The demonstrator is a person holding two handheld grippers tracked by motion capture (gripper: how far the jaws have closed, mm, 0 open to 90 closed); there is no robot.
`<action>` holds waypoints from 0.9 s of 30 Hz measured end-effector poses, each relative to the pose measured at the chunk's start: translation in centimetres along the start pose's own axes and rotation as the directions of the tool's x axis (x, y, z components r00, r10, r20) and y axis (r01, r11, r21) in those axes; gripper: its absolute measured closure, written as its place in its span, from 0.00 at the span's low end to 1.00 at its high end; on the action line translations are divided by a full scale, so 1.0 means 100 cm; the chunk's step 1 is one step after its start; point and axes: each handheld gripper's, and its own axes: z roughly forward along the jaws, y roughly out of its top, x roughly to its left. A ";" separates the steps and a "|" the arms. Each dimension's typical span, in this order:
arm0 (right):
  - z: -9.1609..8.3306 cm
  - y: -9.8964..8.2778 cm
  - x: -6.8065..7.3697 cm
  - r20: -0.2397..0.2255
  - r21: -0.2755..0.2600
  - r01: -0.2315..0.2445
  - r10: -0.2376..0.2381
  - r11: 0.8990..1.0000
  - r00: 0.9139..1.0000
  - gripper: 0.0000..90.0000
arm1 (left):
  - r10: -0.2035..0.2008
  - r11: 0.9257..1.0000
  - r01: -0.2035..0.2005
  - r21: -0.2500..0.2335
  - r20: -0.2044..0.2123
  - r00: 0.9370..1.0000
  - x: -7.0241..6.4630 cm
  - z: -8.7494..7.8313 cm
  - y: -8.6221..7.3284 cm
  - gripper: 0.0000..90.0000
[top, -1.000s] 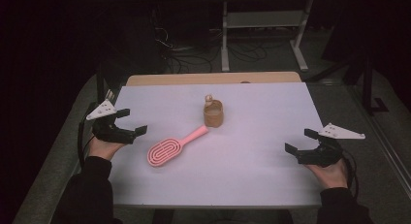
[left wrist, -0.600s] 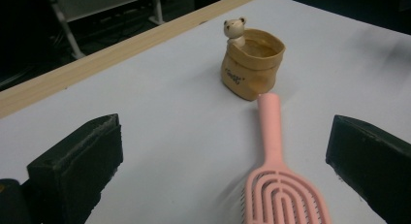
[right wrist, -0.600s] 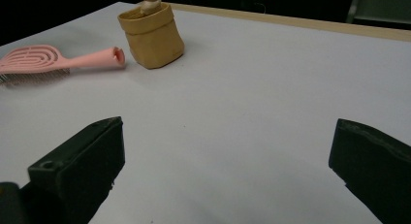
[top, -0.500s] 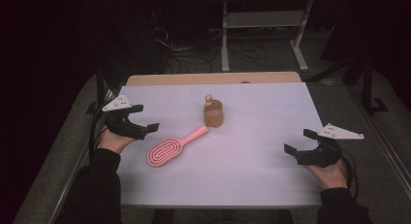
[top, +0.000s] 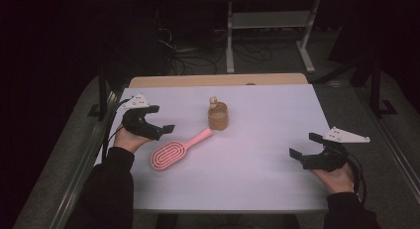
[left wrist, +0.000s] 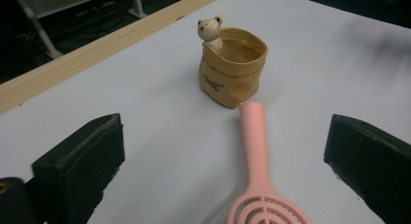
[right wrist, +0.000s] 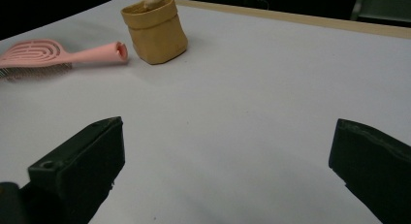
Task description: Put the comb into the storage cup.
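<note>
The pink hairbrush (top: pixel 177 148) lies flat on the white worktop (top: pixel 257 179), its handle tip touching or almost touching the foot of the tan bear pot (top: pixel 218 116); from the pictures I cannot tell which. Its oval head points away from the pot toward the person's left, and in the right gripper view the bristles face down onto the worktop. The bear pot (left wrist: pixel 233 66) is shaped like a crumpled sack, stands upright and open-topped, and has a small bear figure (left wrist: pixel 210 30) peeking over its rim on the far side.

The left gripper (top: pixel 157 126) hovers just beside the hairbrush head, on the side away from the pot, with its jaws spread wide and holding nothing. In the left gripper view the hairbrush handle (left wrist: pixel 255 136) runs up between the two jaws toward the pot.

The right gripper (top: pixel 303 148) sits well apart from the hairbrush, past the pot on the person's right, low over the worktop. Its jaws are also parted and empty, pointing across the bare surface toward the pot (right wrist: pixel 154 31) and hairbrush (right wrist: pixel 58 53).
</note>
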 end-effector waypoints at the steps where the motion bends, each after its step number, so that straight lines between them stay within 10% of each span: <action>1: 0.000 0.000 0.000 0.000 0.000 0.000 0.000 1.000 1.000 0.00 | 0.001 1.000 -0.001 -0.001 0.003 1.000 0.000 0.001 0.001 0.04; 27: 0.000 0.000 0.001 -0.004 0.003 0.003 -0.003 1.000 1.000 0.00 | 0.018 0.999 -0.021 0.033 0.081 0.997 -0.007 0.040 0.021 0.32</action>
